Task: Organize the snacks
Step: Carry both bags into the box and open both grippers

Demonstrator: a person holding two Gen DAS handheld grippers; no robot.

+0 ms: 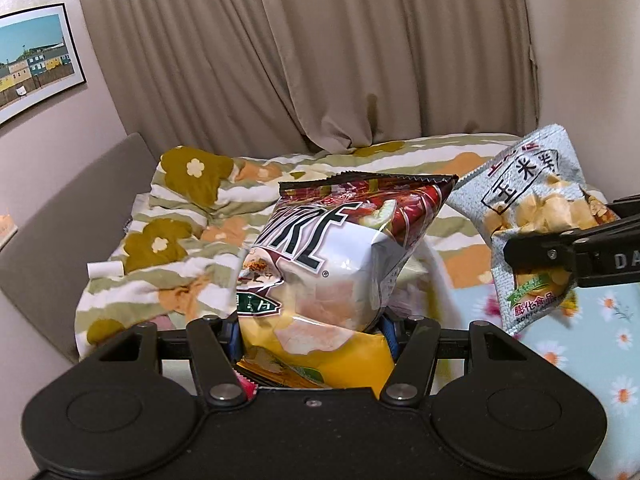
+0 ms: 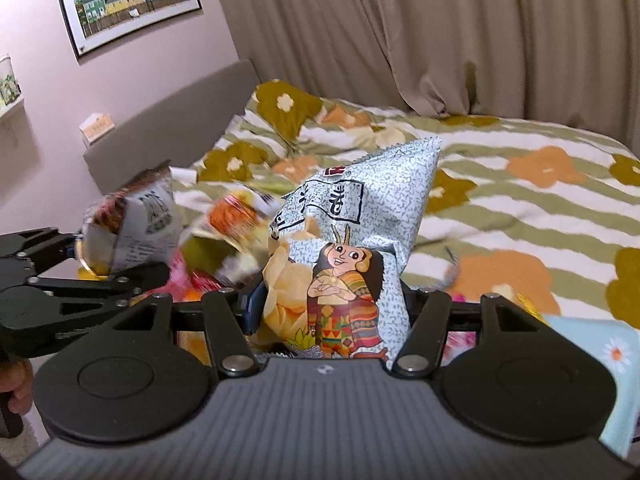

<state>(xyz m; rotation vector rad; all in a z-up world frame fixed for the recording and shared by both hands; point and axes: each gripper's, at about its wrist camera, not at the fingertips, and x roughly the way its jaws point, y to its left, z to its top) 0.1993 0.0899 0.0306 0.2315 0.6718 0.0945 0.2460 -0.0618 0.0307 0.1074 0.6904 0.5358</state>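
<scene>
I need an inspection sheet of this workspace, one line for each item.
Surface: bed with a flowered duvet, rumpled.
Job's things: red-and-white chip bag and pale speckled corn snack bag, both lifted off the bed.
Clutter: blurred snack packets below.
Tongs: left tongs shut on the chip bag; right tongs shut on the corn snack bag.
Cables: nothing seen.
Surroundings: beige curtain, framed picture, grey headboard.

Left gripper: black linkage arms, silver pivot screws, blue pads, round black discs. Right gripper: same build, ribbed grey housing, white lettering on its side.
</scene>
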